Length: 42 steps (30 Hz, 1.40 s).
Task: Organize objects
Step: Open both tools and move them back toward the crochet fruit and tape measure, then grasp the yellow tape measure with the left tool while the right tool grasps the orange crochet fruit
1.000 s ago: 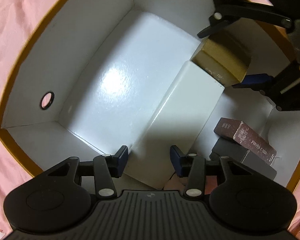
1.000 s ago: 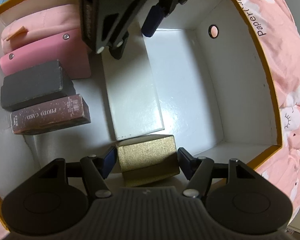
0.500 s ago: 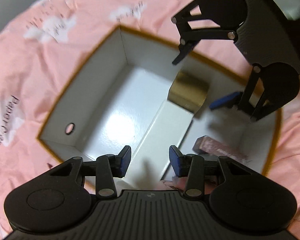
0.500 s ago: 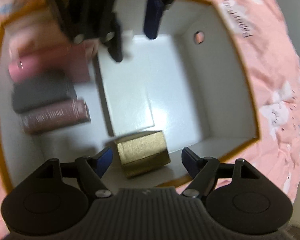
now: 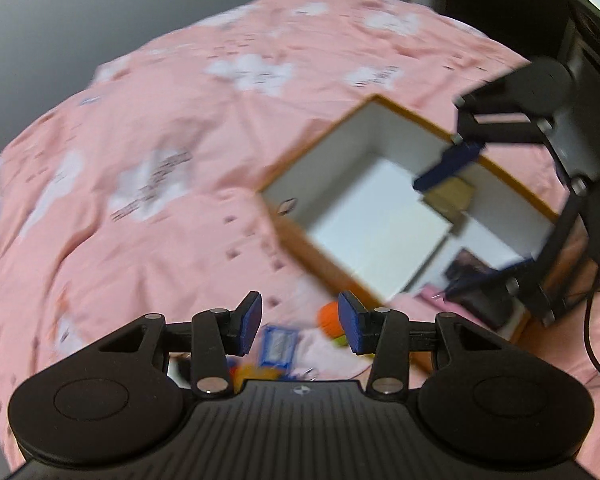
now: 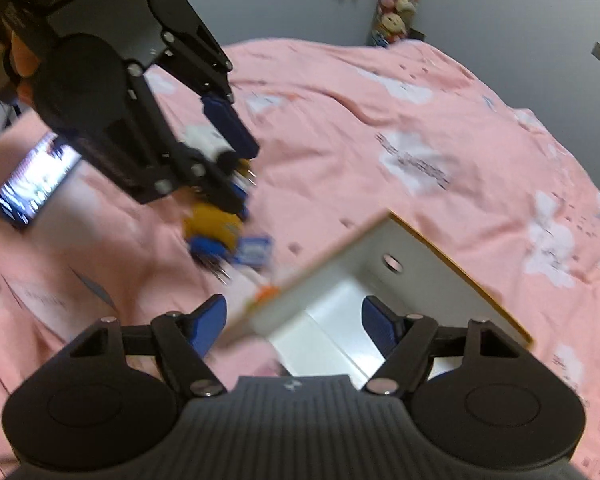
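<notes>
setting: a pink bedspread printed with white clouds fills both views, motion-blurred

box: the open cardboard box with white inside and orange-brown rim sits right of centre in the left wrist view; in the right wrist view its corner with a round finger hole lies at lower centre

inside the box: a flat white rectangular box lies on the floor of the box, a small gold-coloured box touching its far end; darker blurred items sit at the box's lower right, too smeared to name

left gripper: the black left gripper with blue pads hangs over the bedspread at lower centre of its own view, outside the box; jaws partly apart, nothing between them; in the right wrist view it fills the upper left

right gripper: the black right gripper with blue pads hangs above the box's corner, jaws spread wide and just been opening, nothing gripped; in the left wrist view it sits at the right edge above the gold-coloured box

loose objects: a small blue-framed card and an orange round object lie on the bedspread just beside the box, below the left gripper; a yellow and blue toy lies blurred left of centre

far left: a lit phone screen rests on the bedspread at the left edge of the right wrist view
</notes>
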{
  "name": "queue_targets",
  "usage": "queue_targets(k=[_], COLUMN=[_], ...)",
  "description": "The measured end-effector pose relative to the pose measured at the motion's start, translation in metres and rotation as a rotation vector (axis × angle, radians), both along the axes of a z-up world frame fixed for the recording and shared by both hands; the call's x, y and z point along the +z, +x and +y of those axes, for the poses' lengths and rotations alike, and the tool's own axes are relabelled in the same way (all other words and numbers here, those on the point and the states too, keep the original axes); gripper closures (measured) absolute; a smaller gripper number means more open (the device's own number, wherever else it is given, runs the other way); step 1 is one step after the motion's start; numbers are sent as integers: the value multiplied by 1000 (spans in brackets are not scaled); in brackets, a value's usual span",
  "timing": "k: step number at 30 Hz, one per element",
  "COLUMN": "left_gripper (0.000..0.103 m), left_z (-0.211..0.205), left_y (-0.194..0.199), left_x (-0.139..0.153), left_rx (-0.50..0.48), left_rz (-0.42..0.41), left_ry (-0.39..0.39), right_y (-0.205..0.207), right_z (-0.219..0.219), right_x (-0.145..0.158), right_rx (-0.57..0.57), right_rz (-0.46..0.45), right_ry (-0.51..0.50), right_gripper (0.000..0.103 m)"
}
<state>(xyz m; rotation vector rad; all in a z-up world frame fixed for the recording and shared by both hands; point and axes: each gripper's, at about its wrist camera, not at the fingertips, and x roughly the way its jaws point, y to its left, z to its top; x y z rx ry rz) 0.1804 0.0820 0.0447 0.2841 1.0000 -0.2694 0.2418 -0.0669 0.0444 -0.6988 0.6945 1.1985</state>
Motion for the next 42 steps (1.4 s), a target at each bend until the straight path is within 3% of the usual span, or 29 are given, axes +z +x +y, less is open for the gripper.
queue_targets(k=[3,6,9,11,14,17,22,26,28,32,36,39,40,41,42], left_gripper=[52,52,52,52,52,52,52,56,56,56,56,56,56,56,56], left_z=[22,43,58,62,61,57,47,39,37,36,37,37,36,36,35], left_y=[-10,-19,-24,-25,-25,-23,-24,-26,-27,-27,-29,-31,-32,-32,-32], left_x=[2,-2,-10,-18,-31,-43,-60,-70,-73,-78,-80,-81,-81,-82,-82], left_rx=[99,181,225,230,204,166,95,45,31,18,13,8,8,7,6], left_rz=[-2,8,50,77,97,108,112,130,136,144,155,162,162,164,166], left_ry=[4,5,-9,-45,-78,-98,-76,-57,-60,-69,-86,-86,-87,-90,-95], right_y=[-22,-26,-37,-30,-27,-31,-34,-39,-41,-43,-50,-39,-37,-35,-33], right_z=[37,58,73,91,109,125,146,155,159,164,162,163,163,162,162], right_x=[-24,-26,-21,-38,-58,-79,-110,-128,-135,-144,-146,-156,-158,-159,-158], right_rx=[7,-6,-19,-20,12,73,144,193,216,242,296,243,243,240,226], right_rz=[15,55,80,86,88,31,-18,-61,-117,-182,-147,-143,-140,-123,-107], right_ry=[55,83,22,-70,-208,-343,-482,-587,-622,-673,-697,-722,-720,-718,-711], right_gripper=[32,36,48,52,59,60,56,48,42,43,45,46,48,56,56])
